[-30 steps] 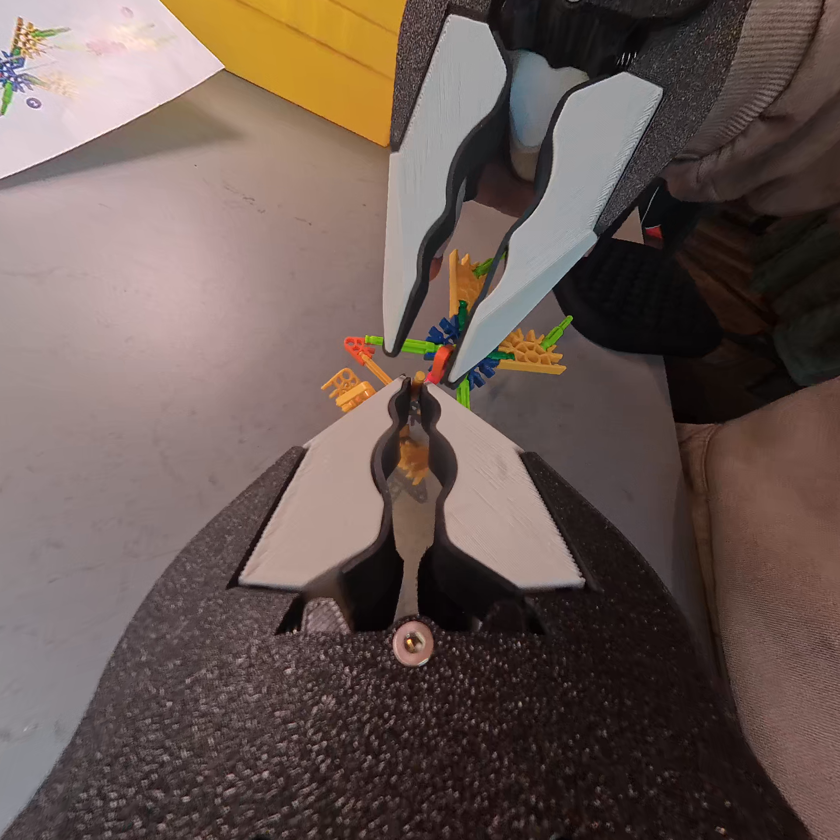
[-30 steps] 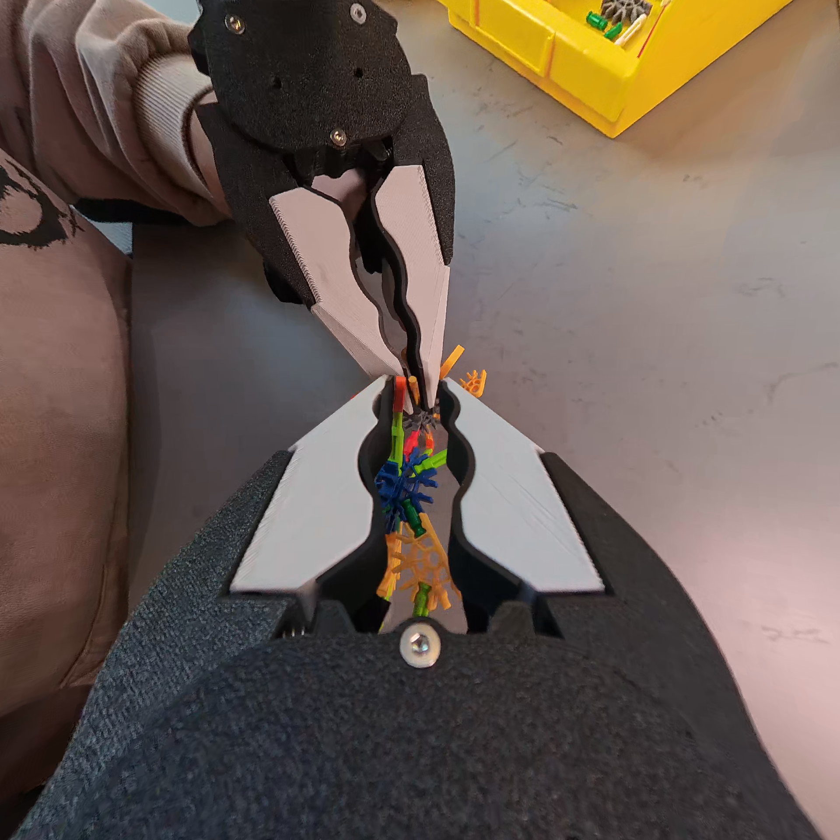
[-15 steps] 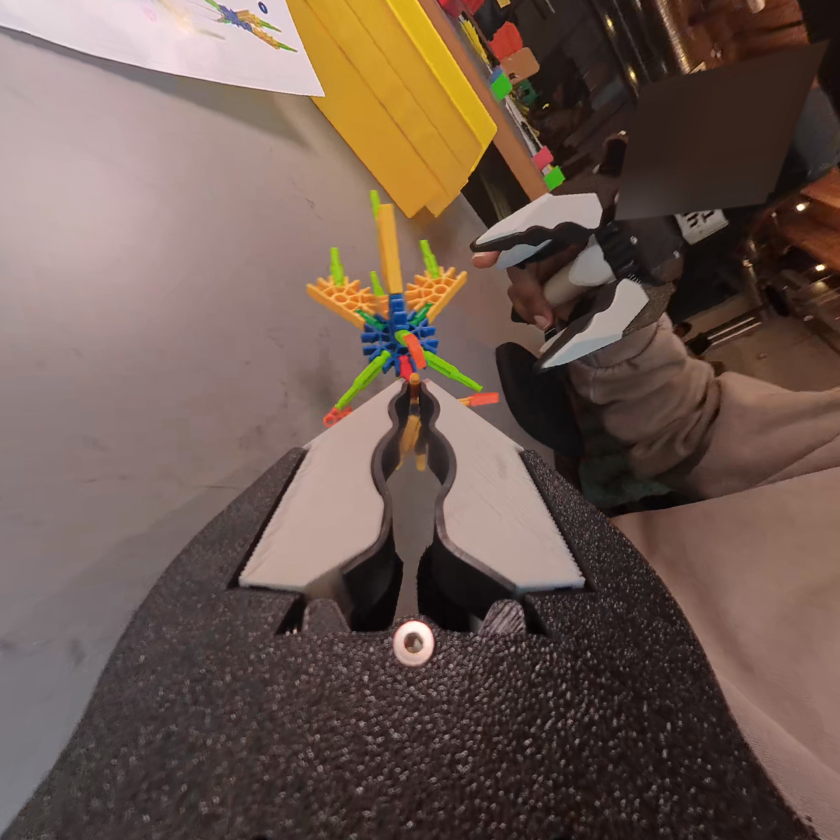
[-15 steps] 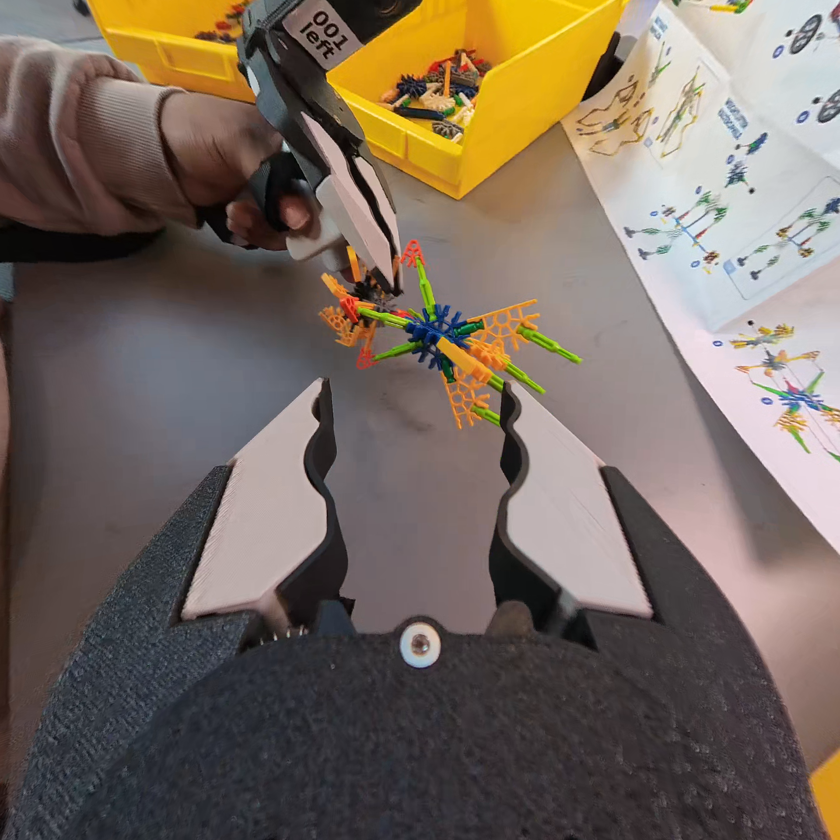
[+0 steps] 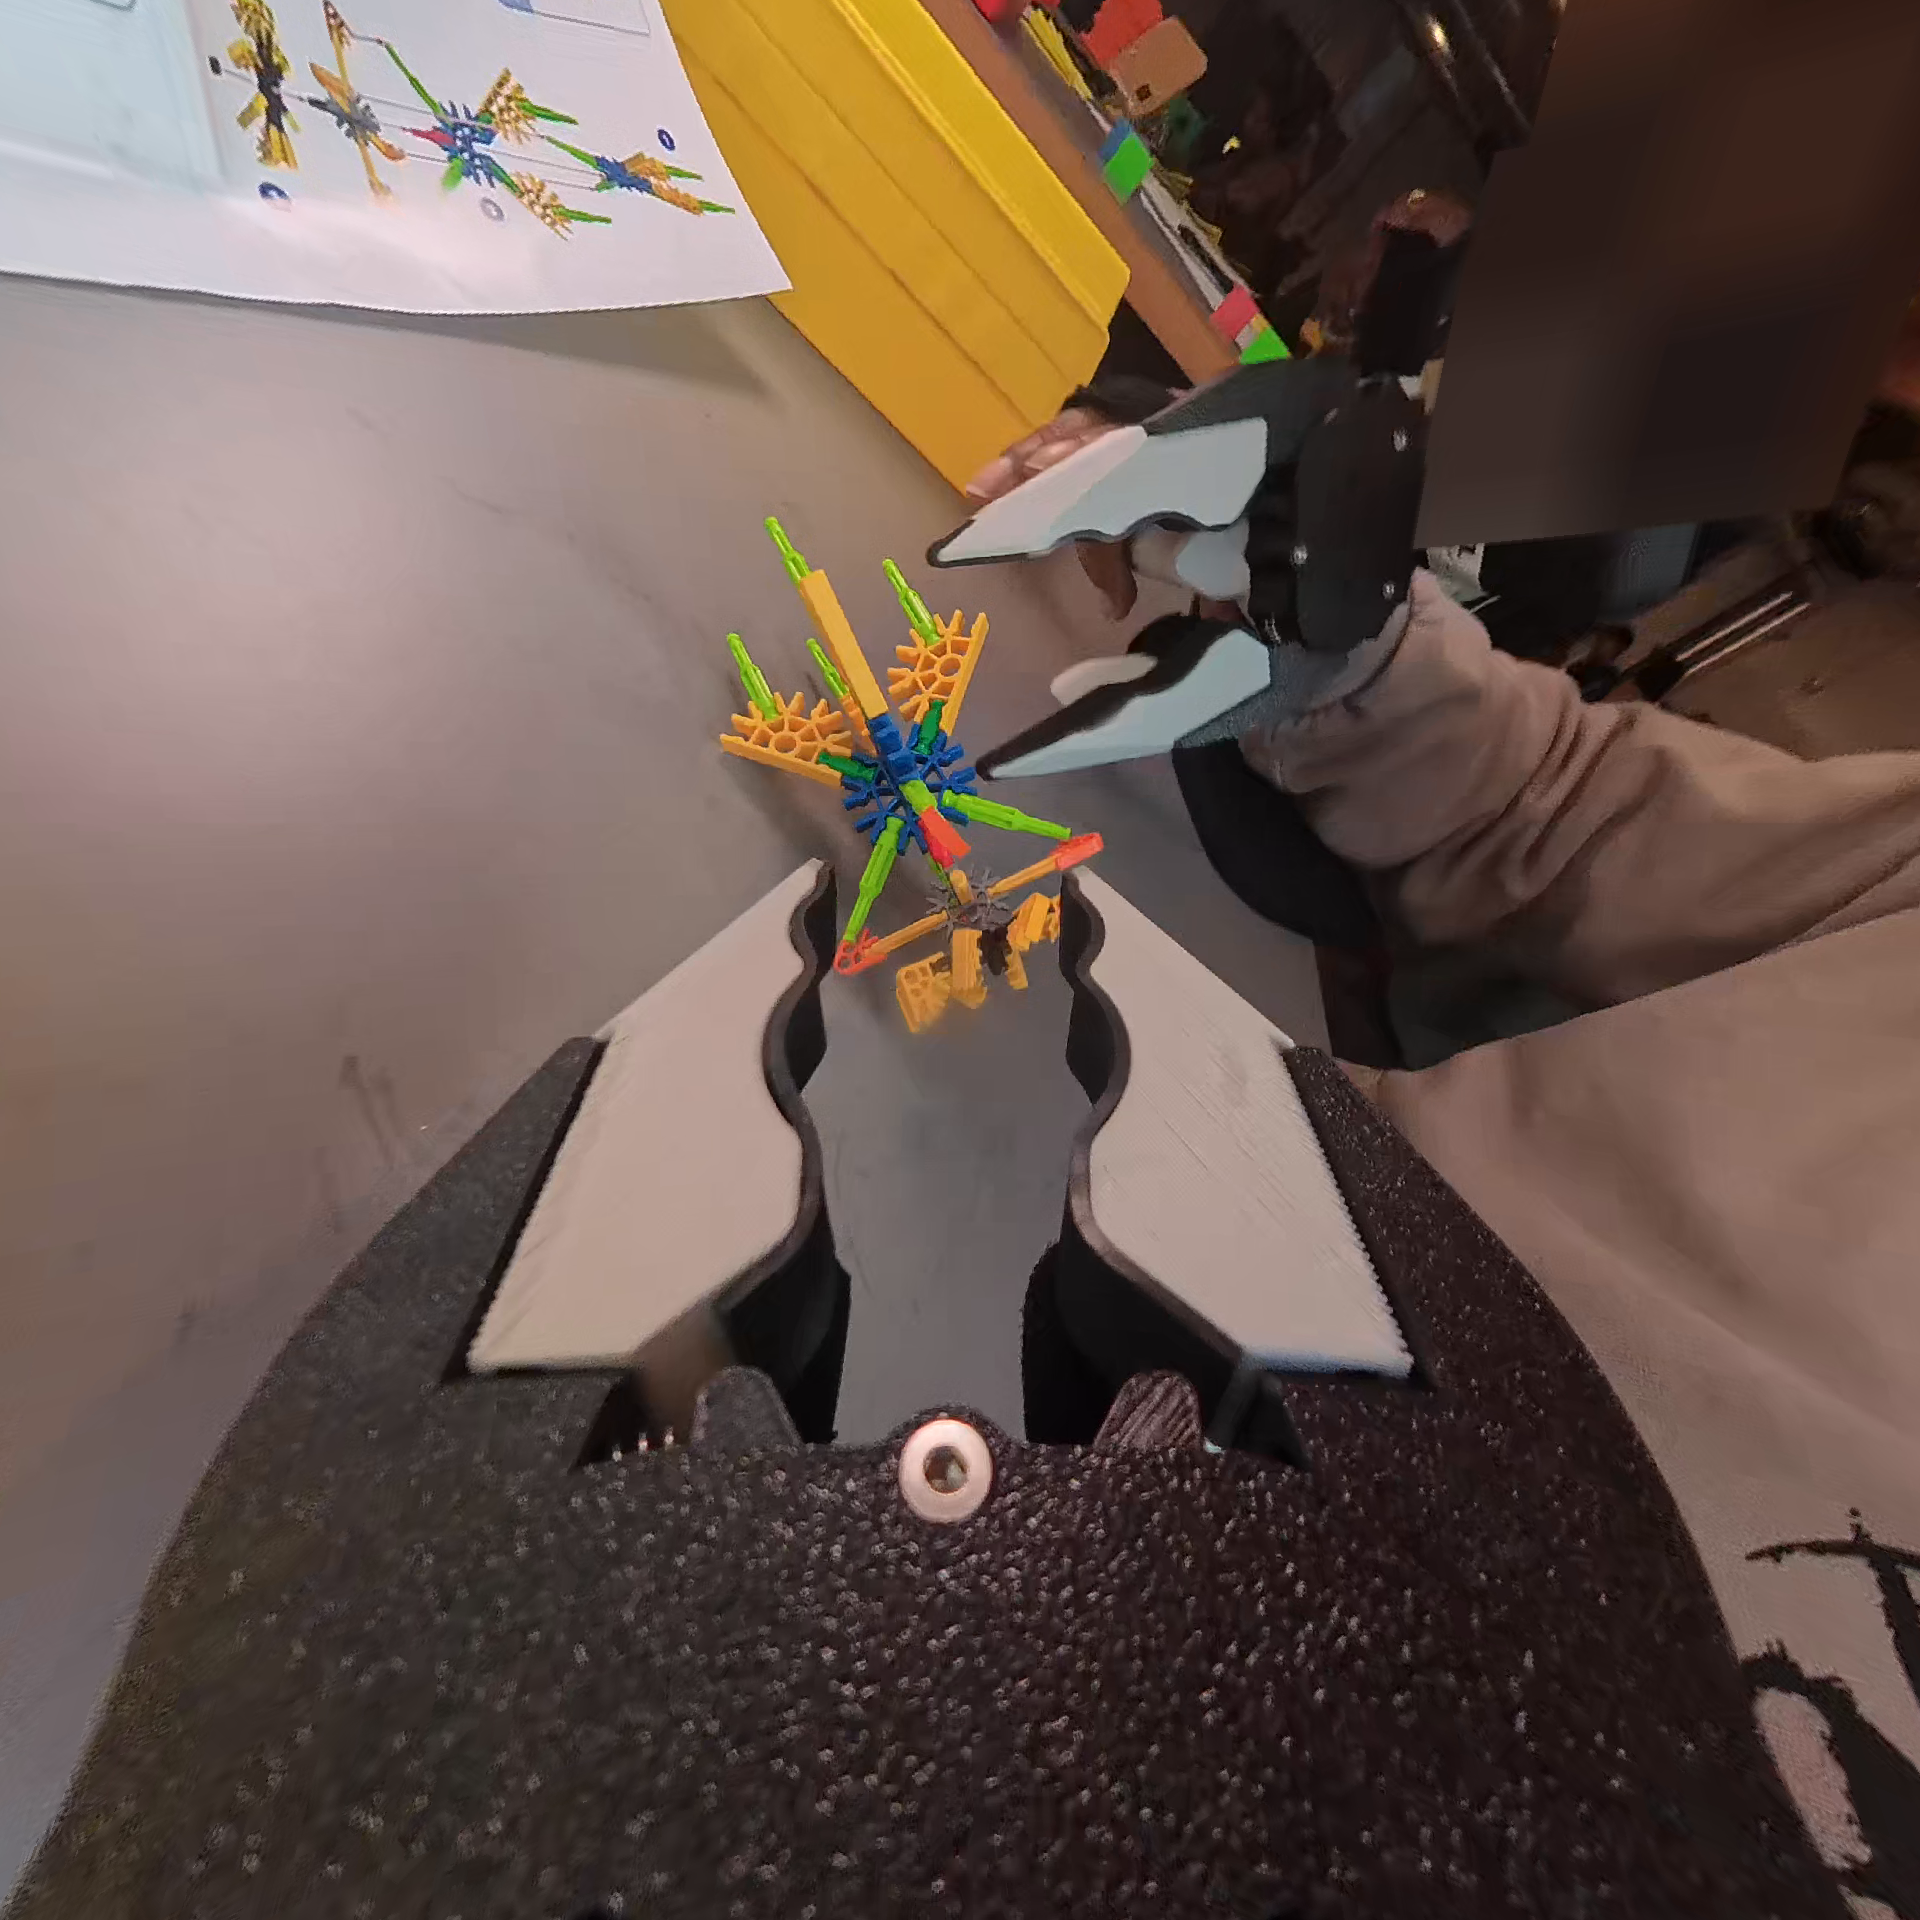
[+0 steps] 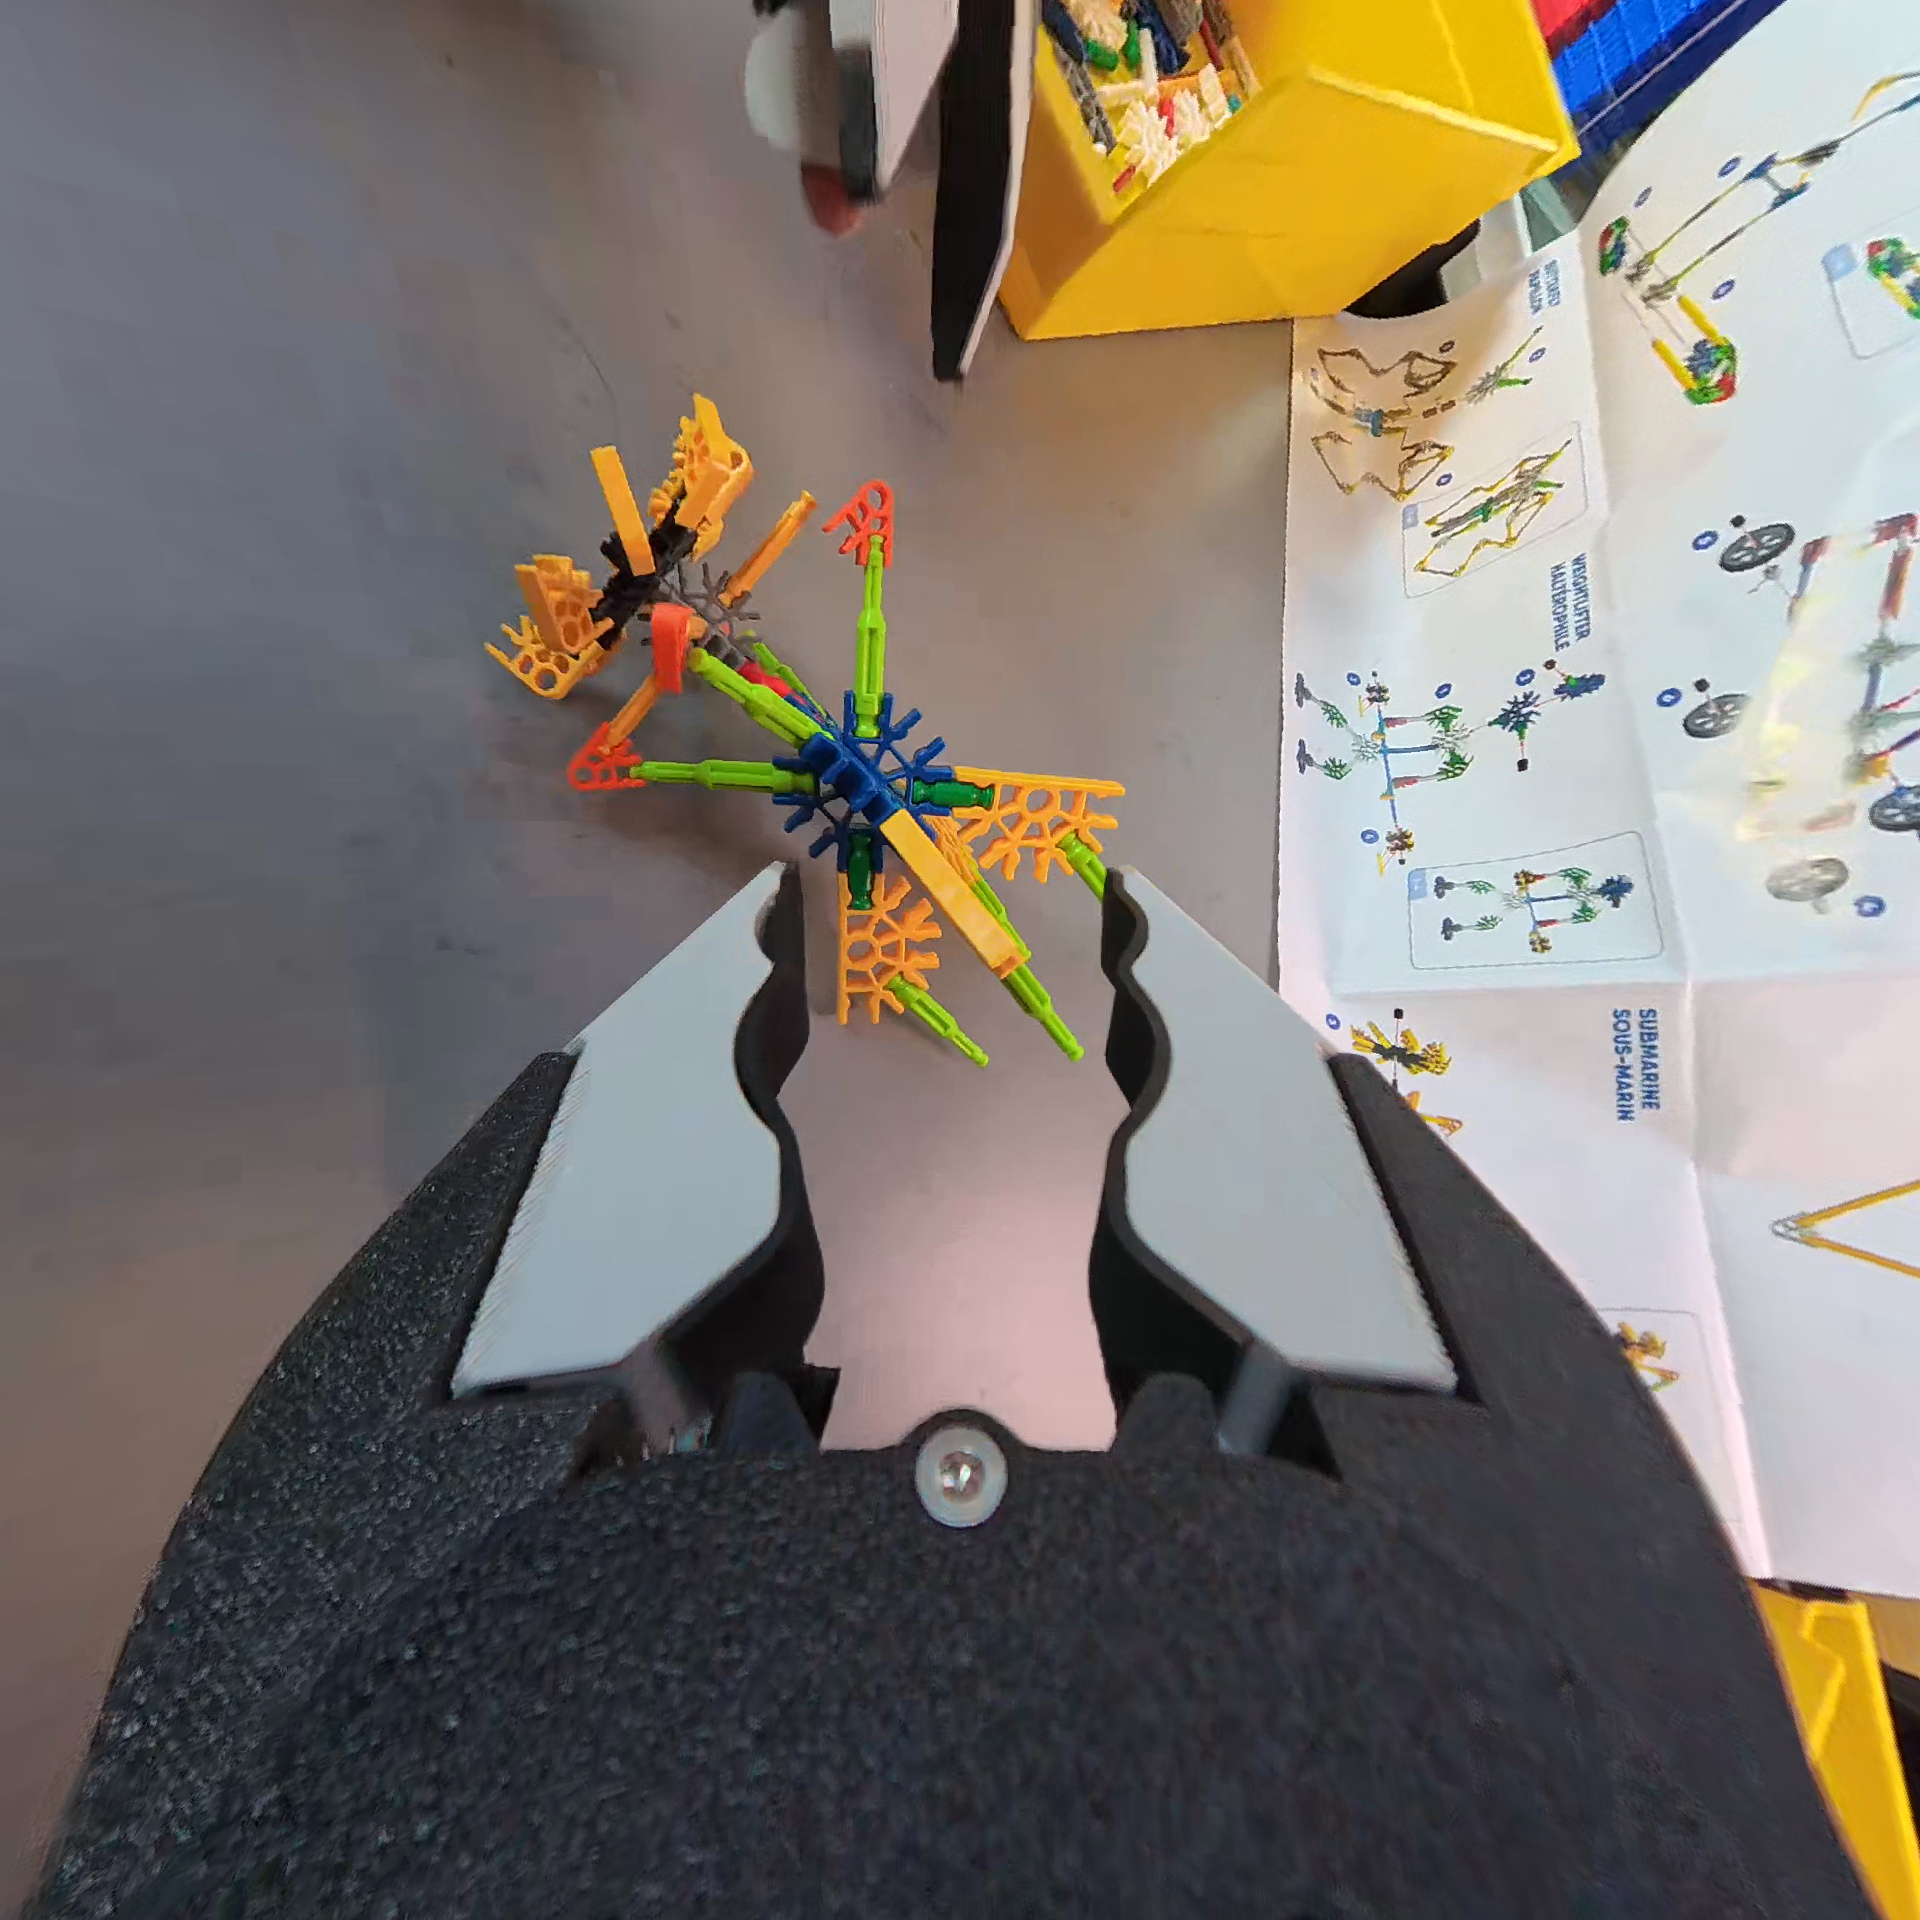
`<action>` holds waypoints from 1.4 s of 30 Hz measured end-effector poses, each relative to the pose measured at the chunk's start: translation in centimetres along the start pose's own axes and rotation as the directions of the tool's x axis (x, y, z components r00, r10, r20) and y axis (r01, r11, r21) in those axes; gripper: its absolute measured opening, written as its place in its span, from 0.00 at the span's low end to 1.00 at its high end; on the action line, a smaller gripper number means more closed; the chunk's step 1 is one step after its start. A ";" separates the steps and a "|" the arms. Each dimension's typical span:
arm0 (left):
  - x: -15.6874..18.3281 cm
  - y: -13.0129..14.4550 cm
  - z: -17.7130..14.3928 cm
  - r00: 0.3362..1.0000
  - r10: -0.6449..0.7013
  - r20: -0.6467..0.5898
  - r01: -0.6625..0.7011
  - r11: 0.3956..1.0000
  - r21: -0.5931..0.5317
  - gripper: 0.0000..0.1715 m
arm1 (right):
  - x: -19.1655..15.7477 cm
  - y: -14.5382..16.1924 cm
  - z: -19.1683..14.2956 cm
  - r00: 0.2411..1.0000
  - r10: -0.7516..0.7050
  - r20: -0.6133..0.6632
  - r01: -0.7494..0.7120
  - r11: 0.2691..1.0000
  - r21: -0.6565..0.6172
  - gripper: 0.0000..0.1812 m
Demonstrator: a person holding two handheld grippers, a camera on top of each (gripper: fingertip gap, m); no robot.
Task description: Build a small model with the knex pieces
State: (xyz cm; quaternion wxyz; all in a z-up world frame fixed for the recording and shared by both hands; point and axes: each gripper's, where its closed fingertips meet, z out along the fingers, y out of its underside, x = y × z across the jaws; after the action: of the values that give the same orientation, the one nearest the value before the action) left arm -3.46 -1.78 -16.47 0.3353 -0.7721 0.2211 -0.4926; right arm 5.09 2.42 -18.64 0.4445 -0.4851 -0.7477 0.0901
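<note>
A grey table (image 6: 312, 312) carries a small model of green rods, blue hubs and orange lattice fins (image 6: 831, 769), lying free. Both tongs gape empty: the right tongs (image 6: 945, 883) straddle its fin end, the left tongs (image 5: 940, 883) its orange tail. Yellow bin (image 6: 1299, 208) and printed instruction sheet (image 6: 1558, 623) border the right side.

Yellow bin (image 6: 1278, 197) w/ small parts, top centre-right; white instruction sheet (image 6: 1538, 790) along right edge; grey table (image 6: 312, 520) under all.
</note>
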 end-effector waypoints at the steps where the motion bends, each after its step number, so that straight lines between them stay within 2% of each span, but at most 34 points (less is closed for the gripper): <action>1: 0.5 0.3 -0.2 0.998 0.056 0.009 -0.055 0.998 -0.023 0.23 | -0.1 0.4 0.3 0.999 -0.030 0.042 0.031 0.999 -0.026 0.23; 2: 0.9 0.7 -0.3 0.994 0.112 0.020 -0.111 0.993 -0.047 0.22 | -0.3 0.8 0.6 0.995 -0.047 0.089 0.052 0.997 -0.055 0.12; 3: 1.2 1.0 -0.2 0.985 0.168 0.038 -0.165 0.984 -0.070 0.21 | 0.0 0.8 0.8 0.993 -0.049 0.111 0.057 0.996 -0.065 0.06; 6: 1.2 1.3 0.4 0.955 0.284 0.092 -0.273 0.956 -0.111 0.18 | -0.4 0.6 0.6 0.954 0.120 0.274 -0.075 0.983 -0.170 0.02; 9: 0.6 0.7 0.6 0.949 0.289 0.128 -0.281 0.957 -0.074 0.18 | -0.5 -0.1 -0.1 0.853 0.351 0.386 -0.229 0.917 -0.327 0.02; 11: -0.2 0.6 0.4 0.946 0.284 0.159 -0.278 0.959 -0.058 0.18 | -0.7 -1.0 -0.3 0.796 0.408 0.448 -0.260 0.898 -0.354 0.02; 16: 0.3 1.0 0.4 0.922 0.363 0.139 -0.354 0.932 -0.082 0.18 | -0.4 -1.3 0.2 0.690 0.555 0.465 -0.372 0.822 -0.430 0.02; 22: 0.0 1.0 0.6 0.873 0.451 0.188 -0.437 0.893 -0.110 0.21 | 0.0 -1.3 0.3 0.613 0.634 0.472 -0.466 0.772 -0.432 0.02; 25: -0.4 0.8 0.2 0.881 0.433 0.189 -0.423 0.901 -0.092 0.21 | 0.3 -0.8 0.2 0.528 0.699 0.483 -0.527 0.715 -0.460 0.02; 28: -1.4 1.5 0.8 0.894 0.401 0.197 -0.384 0.915 -0.121 0.21 | 0.9 -0.3 0.5 0.417 0.757 0.504 -0.590 0.647 -0.484 0.03; 30: -1.8 1.8 1.7 0.905 0.375 0.201 -0.355 0.926 -0.130 0.21 | 1.5 0.2 1.1 0.381 0.773 0.507 -0.614 0.622 -0.487 0.05; 35: -3.1 2.2 3.3 0.913 0.318 0.255 -0.287 0.946 -0.151 0.15 | 3.1 1.2 2.5 0.415 0.775 0.477 -0.655 0.618 -0.434 0.11; 37: -3.5 2.2 3.5 0.904 0.320 0.282 -0.284 0.945 -0.161 0.12 | 4.3 0.8 2.4 0.458 0.754 0.470 -0.686 0.636 -0.353 0.13; 39: -3.6 2.1 3.7 0.905 0.307 0.296 -0.270 0.950 -0.158 0.08 | 6.0 0.8 2.1 0.537 0.734 0.415 -0.706 0.661 -0.255 0.18; 42: -3.7 1.9 3.8 0.910 0.257 0.324 -0.225 0.965 -0.132 0.08 | 8.1 -0.6 -0.3 0.606 0.715 0.349 -0.746 0.663 -0.062 0.21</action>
State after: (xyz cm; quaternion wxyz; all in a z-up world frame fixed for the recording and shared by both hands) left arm -1.57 0.55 -21.28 0.3908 -0.8265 0.2759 -0.2966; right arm 3.81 8.56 -13.41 0.2523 -0.7038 -0.5446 0.3800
